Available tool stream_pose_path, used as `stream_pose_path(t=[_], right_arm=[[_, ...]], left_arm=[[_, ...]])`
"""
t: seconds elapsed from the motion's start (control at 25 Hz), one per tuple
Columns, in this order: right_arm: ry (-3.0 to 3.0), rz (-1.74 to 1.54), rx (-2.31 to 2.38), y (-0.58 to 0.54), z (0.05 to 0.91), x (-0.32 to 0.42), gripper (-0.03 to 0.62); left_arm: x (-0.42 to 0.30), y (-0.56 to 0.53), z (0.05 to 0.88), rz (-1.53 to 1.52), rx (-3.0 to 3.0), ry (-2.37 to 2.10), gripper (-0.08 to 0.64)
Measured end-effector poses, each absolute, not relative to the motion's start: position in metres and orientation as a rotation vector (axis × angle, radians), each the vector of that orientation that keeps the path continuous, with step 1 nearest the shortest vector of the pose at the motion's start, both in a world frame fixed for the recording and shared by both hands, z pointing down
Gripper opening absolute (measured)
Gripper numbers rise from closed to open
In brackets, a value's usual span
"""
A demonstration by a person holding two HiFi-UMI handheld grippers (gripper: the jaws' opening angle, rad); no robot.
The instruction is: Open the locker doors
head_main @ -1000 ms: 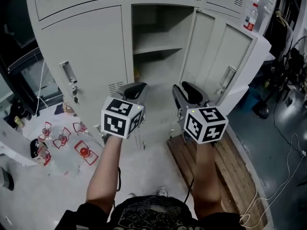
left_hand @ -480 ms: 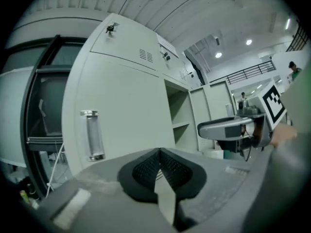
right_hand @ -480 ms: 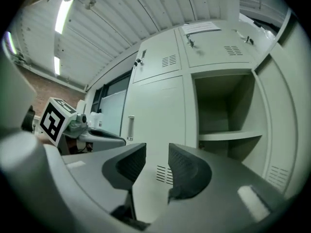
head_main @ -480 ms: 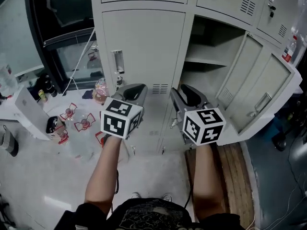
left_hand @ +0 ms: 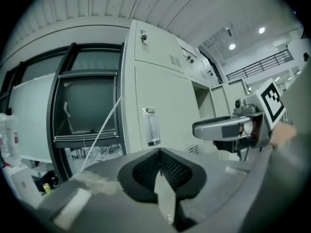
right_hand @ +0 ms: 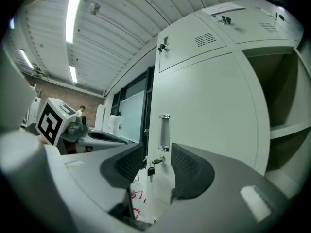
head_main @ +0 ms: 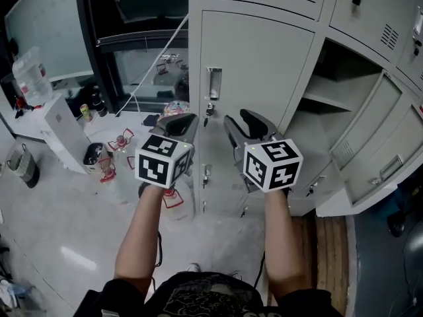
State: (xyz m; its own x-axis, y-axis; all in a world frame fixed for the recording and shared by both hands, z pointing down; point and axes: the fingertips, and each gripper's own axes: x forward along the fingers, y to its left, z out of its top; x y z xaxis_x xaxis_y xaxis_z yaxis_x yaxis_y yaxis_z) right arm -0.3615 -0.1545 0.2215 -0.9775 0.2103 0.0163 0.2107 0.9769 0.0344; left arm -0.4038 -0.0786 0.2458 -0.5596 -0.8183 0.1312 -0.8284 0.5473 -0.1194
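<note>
Now facing the locker bank in the head view. Noted closed locker door (head_main: pixel 254 71) at upper centre of frame, with handle (head_main: pixel 213 83) near its left edge and key (head_main: pixel 209 109) hanging in the lock just beneath. Noted open locker door (head_main: pixel 380 154) swung out at the right edge, beside an exposed compartment with shelf (head_main: pixel 330 99). Found left gripper (head_main: pixel 186 119) at centre left and right gripper (head_main: pixel 243 123) just beside it at centre, marker cubes turned up toward the camera. Both held roughly level on outstretched forearms and aimed at the closed locker door, short of it (apart from it in every view). Read left gripper view: jaws pressed fully together, pads meeting along one seam, nothing caught between; handle above and slightly left of the tips. Read right gripper view: jaws standing partly apart, just been opening, gap empty; handle and key framed through that gap but farther off, untouched. Logged clutter at left of the head view: white box (head_main: pixel 63 134) and clear packets with red print (head_main: pixel 122 140) on pale floor (head_main: pixel 59 243).
</note>
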Motion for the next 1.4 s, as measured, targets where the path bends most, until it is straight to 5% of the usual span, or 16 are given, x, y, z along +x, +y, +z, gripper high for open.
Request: stream_pose_path(t=[0.52,1.4], right_arm=[[-3.094,-0.103,-0.400,-0.103,0.218,-0.436,0.215],[-3.097,-0.028,-0.246,-0.109,0.223,-0.480,0.221]], left_arm=[[-0.451,-0.022,0.248,0.246,1.364,-2.755,0.003],[-0.486,-0.020,0.259,0.277,1.488,-2.669,0.002]])
